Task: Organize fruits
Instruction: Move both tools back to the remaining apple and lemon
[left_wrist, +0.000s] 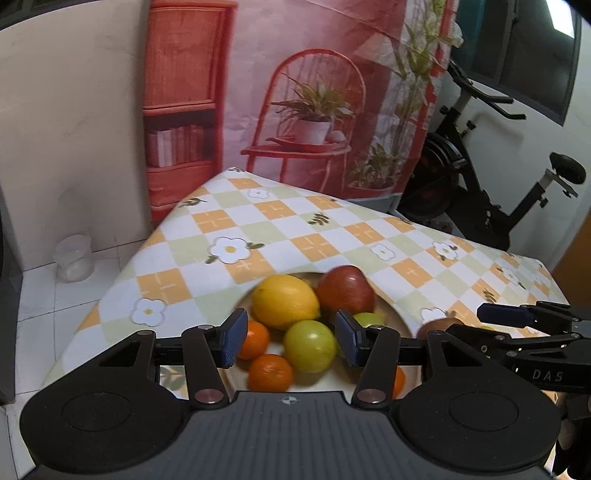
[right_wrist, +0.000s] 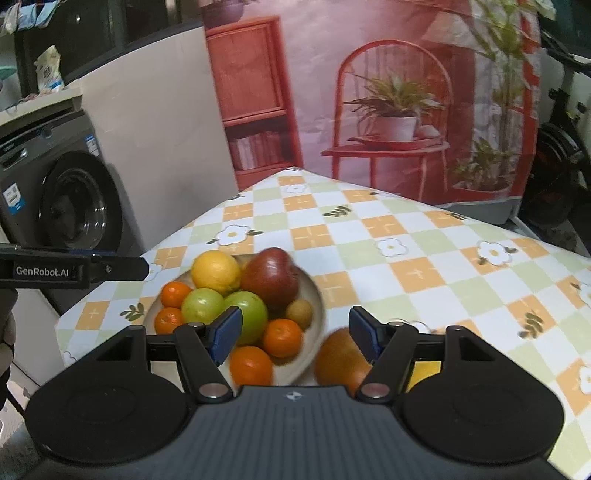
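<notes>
Both of your grippers hang spread and empty above the plate (right_wrist: 317, 295), which sits near the table's close left corner on the checked tablecloth (right_wrist: 424, 236). Your left gripper (left_wrist: 291, 341) hovers over the pile with a pale green fruit (left_wrist: 309, 345) showing between its blue pads, though nothing is pinched. Your right gripper (right_wrist: 295, 334) is released too, with a small orange (right_wrist: 282, 338) on the plate and a large orange fruit (right_wrist: 341, 362) showing in its gap. That large orange fruit lies on the cloth just beside the plate's rim, not in it, so it looks like the piece left to gather. The plate already carries a lemon (right_wrist: 216, 271), a dark red apple (right_wrist: 271, 277), two green fruits, several small oranges and a brownish kiwi (right_wrist: 300, 312). You seem to be at the picking stage, choosing which piece to take. The likely next move is to lower the right gripper around the large orange fruit, straddle its widest part, then close gently. It is round and will probably roll if one pad touches first. Something yellow shows behind the right finger, too hidden to name. Mind the crowded pile when setting anything down; a nudge could send the small oranges off the rim.
</notes>
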